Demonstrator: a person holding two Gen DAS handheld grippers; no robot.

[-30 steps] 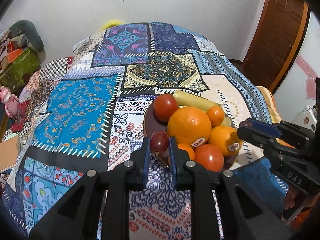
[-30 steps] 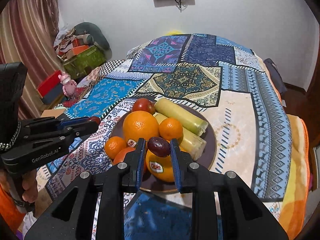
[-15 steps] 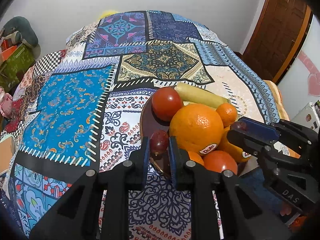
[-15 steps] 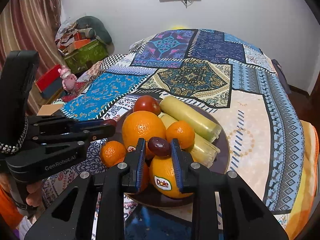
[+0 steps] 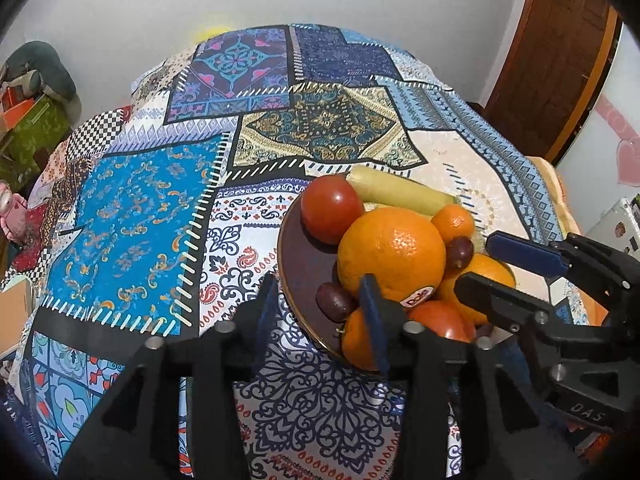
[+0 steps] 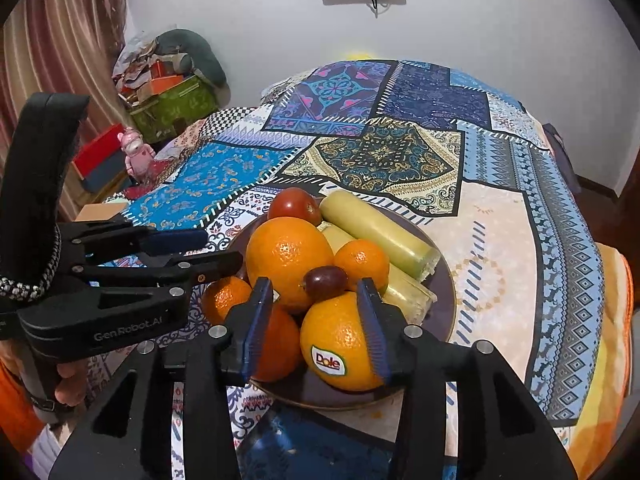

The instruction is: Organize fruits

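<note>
1. Now both tools are opening: the left tool (image 5: 320,300) releases a grape (image 5: 335,302) onto the plate (image 5: 298,276).
2. Right tool (image 6: 315,312) leaves another grape (image 6: 325,278) atop the oranges (image 6: 289,262).
3. Next, I think, both withdraw gently without nudging the pile.

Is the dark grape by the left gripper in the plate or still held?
In the plate. The dark grape rests on the plate beside the big orange; the left gripper jaws are opening, clear of it.
</note>
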